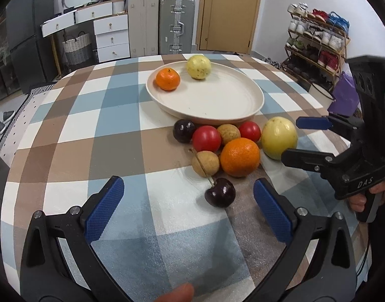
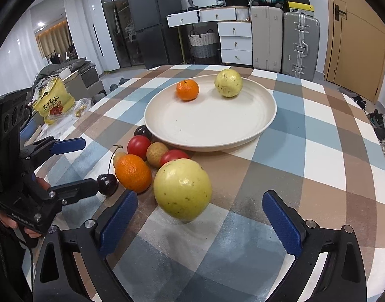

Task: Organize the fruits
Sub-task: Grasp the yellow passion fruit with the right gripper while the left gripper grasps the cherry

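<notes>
Right gripper [image 1: 291,138], marked "DAS", spread; left gripper [image 1: 188,196] spread; opposite label possibly unreadable.

Even, bright indoor light from overhead; soft short shadows under the fruit. Small glare spots on the dark cherry [image 1: 220,192] and red tomatoes [image 1: 206,138]. Strong fisheye bending, black vignette at corners (both views). Centre sharp; ceiling spotlights [image 2: 41,24] blown out.

Fruit on the desk, plate behind

Two fruits sit in the plate [image 1: 252,105] near its far rim; the rest cluster on the desk [image 1: 79,138] against its near rim.
</notes>
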Motion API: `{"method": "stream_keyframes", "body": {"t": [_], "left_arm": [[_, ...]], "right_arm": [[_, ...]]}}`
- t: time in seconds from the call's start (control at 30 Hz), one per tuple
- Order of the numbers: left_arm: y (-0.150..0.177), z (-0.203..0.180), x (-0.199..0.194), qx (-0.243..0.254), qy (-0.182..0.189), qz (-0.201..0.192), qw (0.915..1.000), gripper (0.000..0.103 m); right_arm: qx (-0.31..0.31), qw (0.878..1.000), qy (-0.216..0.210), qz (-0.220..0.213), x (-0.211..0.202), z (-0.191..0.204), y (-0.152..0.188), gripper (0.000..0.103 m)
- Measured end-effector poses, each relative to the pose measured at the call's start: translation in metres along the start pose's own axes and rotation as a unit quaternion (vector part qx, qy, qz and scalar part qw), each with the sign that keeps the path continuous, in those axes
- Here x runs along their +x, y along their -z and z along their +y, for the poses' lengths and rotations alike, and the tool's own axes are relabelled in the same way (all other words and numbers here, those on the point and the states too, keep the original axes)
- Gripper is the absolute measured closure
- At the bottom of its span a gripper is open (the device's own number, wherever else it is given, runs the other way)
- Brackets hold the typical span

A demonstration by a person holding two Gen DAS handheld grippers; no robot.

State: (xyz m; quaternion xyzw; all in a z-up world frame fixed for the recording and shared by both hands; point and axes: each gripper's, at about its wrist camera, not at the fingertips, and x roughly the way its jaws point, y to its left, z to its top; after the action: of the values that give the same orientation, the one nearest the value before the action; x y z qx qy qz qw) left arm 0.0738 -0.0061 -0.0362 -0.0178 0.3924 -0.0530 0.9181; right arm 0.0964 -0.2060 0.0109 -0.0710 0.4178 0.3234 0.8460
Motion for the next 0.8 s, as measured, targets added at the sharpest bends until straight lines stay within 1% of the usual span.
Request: {"method": "stream_keyframes", "body": {"t": [0.07, 0.13, 0.17, 0.33, 0.43, 0.5, 0.73, 0.8], "left_arm": [[0.001, -0.004, 0.004, 0.008, 0.001, 0.011, 0.9999, 0.0], [0.002, -0.004, 0.007, 0.009, 0.008, 0.02, 0.9997, 0.0], [0.002, -0.004, 0.009, 0.008, 0.01, 0.024, 0.9996, 0.0], [0.003, -0.004, 0.016, 0.007, 0.02, 0.042, 0.9989, 0.002], [0.004, -0.004, 0.019, 0.006, 0.031, 0.05, 0.9983, 0.006], [0.004, -0.005, 0.022, 0.008, 0.034, 0.056, 0.9979, 0.011], [0.003, -0.01, 0.023, 0.021, 0.037, 0.056, 0.9975, 0.017], [0.004, -0.011, 0.022, 0.024, 0.04, 0.056, 0.9973, 0.021]], "right_arm": [[0.002, 1.0, -0.003, 0.002, 0.001, 0.0, 0.0, 0.006], [0.005, 1.0, -0.005, 0.006, 0.003, -0.001, 0.001, 0.017], [0.005, 1.0, -0.004, 0.007, 0.003, -0.001, 0.001, 0.018], [0.004, 1.0, -0.012, 0.006, 0.003, 0.002, 0.001, 0.019], [0.0, 1.0, -0.014, 0.01, 0.004, 0.004, 0.001, 0.022], [-0.002, 1.0, -0.013, 0.01, 0.005, 0.005, 0.001, 0.024], [-0.001, 1.0, -0.02, 0.012, 0.006, 0.007, 0.001, 0.031], [0.001, 1.0, -0.021, 0.011, 0.006, 0.007, 0.001, 0.034]]}}
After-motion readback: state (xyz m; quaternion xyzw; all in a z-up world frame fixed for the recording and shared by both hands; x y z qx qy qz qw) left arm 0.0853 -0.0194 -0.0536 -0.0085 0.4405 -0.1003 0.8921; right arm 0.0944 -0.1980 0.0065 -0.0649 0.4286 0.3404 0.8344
